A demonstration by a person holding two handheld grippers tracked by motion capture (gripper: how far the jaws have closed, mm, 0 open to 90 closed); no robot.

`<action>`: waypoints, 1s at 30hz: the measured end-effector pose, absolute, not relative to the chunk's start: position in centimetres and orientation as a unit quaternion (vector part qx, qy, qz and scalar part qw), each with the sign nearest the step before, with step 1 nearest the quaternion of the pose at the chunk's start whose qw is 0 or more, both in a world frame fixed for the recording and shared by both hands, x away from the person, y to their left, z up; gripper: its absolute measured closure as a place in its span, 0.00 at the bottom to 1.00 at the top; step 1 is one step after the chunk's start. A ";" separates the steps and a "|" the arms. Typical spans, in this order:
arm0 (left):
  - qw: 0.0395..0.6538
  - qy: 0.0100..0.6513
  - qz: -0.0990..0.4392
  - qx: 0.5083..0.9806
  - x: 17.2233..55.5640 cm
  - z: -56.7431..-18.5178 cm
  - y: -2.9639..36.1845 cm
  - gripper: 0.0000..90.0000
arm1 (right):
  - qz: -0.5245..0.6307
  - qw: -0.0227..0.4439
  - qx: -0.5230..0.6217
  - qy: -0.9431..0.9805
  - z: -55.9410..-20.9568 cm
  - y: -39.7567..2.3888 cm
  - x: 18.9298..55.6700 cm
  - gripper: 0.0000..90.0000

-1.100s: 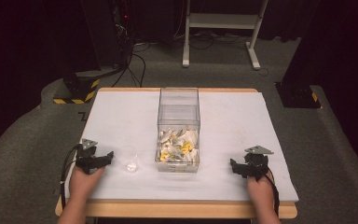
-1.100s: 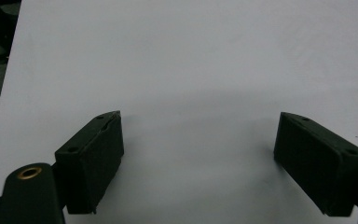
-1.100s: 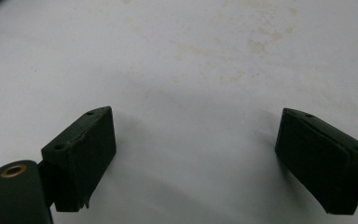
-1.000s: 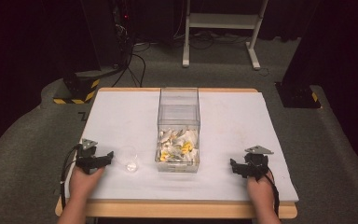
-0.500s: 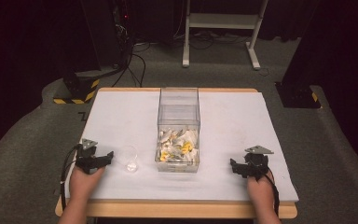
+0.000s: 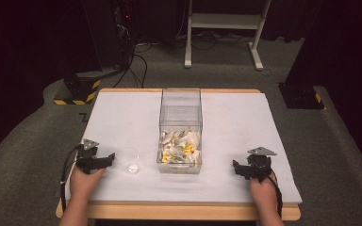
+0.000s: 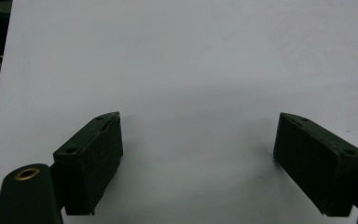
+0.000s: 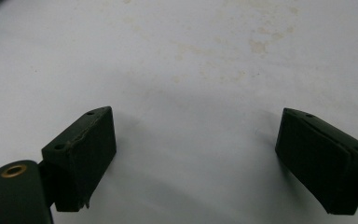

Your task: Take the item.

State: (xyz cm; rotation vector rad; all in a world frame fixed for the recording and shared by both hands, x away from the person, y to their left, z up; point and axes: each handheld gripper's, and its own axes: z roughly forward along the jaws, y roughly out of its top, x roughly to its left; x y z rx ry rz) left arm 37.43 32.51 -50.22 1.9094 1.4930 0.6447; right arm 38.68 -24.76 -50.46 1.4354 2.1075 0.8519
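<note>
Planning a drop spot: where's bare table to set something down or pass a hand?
Free: the wide white strip between the clear box and the right gripper, up to the far right corner; also the far left stretch of the table beside the box. Crowded: the near left, where the small clear cup sits between the left gripper and the box.

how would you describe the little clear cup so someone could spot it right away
Start at the tall clear box in the middle of the white table. Just left of its near end stands the small clear cup, close in front of the left tool. Unlike the box, it is low and round.
</note>
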 end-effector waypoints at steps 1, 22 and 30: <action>0.311 0.566 0.244 0.723 37.4 -50.2 32.5 0.18 | 0.309 0.225 0.520 0.764 -50.5 -24.8 38.7 0.13; 0.359 0.551 0.247 0.712 35.7 -46.0 33.4 0.19 | 0.304 0.228 0.520 0.764 -50.4 -24.6 38.7 0.13; 0.396 0.528 0.252 0.708 35.1 -42.8 32.3 0.19 | 0.307 0.226 0.520 0.765 -50.4 -24.7 38.7 0.13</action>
